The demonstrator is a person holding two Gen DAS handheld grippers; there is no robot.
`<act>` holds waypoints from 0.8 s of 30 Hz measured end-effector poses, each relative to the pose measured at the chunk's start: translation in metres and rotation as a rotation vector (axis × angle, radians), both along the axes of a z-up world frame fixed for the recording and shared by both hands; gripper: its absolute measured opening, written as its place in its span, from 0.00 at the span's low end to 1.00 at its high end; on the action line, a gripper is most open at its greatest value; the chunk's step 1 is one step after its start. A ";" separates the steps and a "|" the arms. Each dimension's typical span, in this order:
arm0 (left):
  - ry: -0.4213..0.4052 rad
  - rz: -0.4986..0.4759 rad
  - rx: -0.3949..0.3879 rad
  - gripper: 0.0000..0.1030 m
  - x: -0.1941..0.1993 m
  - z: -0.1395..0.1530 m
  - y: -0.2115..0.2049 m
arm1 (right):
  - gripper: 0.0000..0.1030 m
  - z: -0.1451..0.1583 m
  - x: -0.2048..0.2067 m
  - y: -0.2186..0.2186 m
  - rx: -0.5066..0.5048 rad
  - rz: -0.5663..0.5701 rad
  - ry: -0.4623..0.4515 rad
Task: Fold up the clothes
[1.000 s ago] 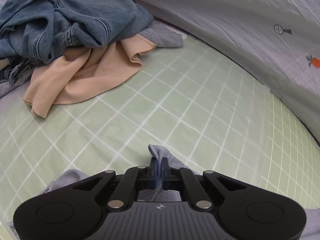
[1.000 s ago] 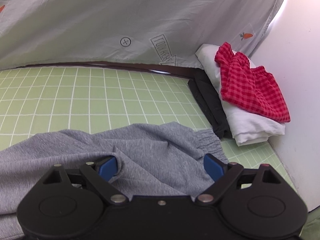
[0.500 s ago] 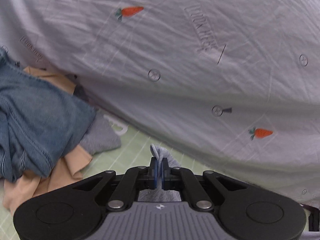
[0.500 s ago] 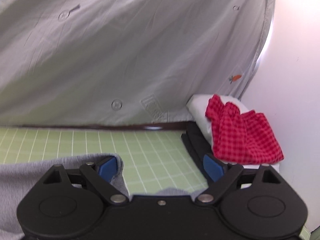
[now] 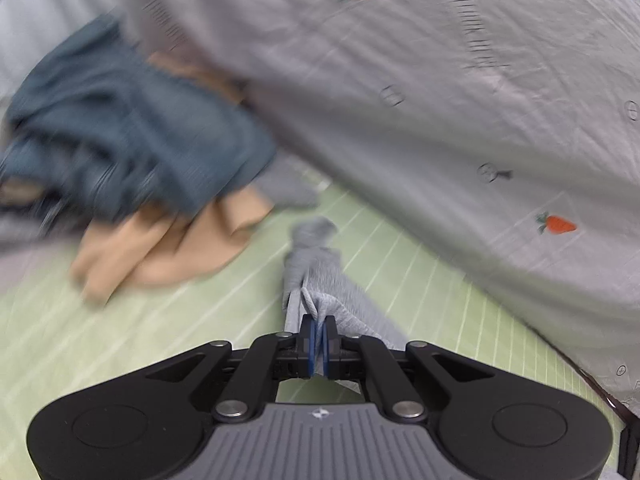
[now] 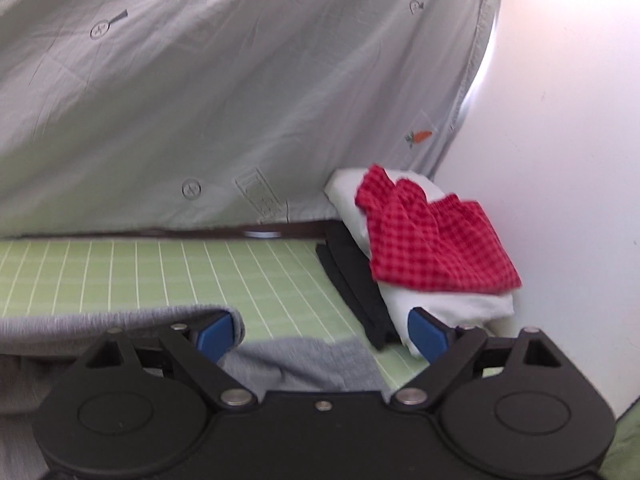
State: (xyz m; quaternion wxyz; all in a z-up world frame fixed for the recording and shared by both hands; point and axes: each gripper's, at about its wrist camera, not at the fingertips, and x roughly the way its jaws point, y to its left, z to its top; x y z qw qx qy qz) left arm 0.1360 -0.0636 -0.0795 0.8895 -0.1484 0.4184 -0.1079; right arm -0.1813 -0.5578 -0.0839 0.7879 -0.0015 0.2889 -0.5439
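Denim (image 5: 132, 140) lies heaped at the far left of the green checked sheet (image 5: 120, 320), with a peach garment (image 5: 168, 252) spilling out from under it toward the middle, all of it blurred. Just right of that pile, the grey garment (image 5: 316, 276) hangs in a twisted rope from the left gripper (image 5: 319, 340), whose blue pads are pinched tight on a bunch of its cloth; the free end droops toward the sheet near the grey printed cover (image 5: 440, 100) that rises along the far edge. In the right wrist view the same grey cloth (image 6: 120, 320) runs across the near edge, draped around the left finger (image 6: 214, 334) of the right gripper (image 6: 320, 332), whose jaws stand wide apart; the cloth is hooked over that one finger, not pinched between the two. Farther right, at the far right corner against the white wall (image 6: 560, 160), sits a stack: a dark folded piece (image 6: 352, 280) beneath a white one (image 6: 460, 304), with a red checked garment (image 6: 432, 240) on top. The step looks like lifting and shaking out the garment before laying it flat. To do it well, the right gripper probably needs to close on a clear edge, such as the waistband, so both hands can draw the cloth taut, untwist it, and lower it onto bare sheet, well apart from both piles.
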 end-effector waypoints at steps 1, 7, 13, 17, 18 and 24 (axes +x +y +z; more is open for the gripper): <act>0.034 0.022 -0.013 0.03 -0.010 -0.007 0.010 | 0.89 -0.005 -0.005 0.003 0.014 -0.004 0.011; 0.121 0.089 -0.058 0.03 -0.033 -0.025 0.039 | 0.89 -0.027 -0.017 0.008 0.091 -0.022 0.052; -0.013 -0.032 -0.045 0.03 0.021 0.008 -0.009 | 0.89 -0.017 0.013 -0.003 0.014 0.035 0.031; -0.185 -0.140 -0.059 0.03 0.076 0.065 -0.076 | 0.89 0.008 0.044 -0.024 -0.083 0.056 -0.017; -0.240 -0.163 -0.077 0.03 0.085 0.083 -0.089 | 0.89 0.014 0.051 -0.029 -0.101 0.054 -0.034; -0.554 -0.252 -0.092 0.03 0.100 0.154 -0.136 | 0.89 0.049 0.066 -0.036 -0.180 -0.049 -0.185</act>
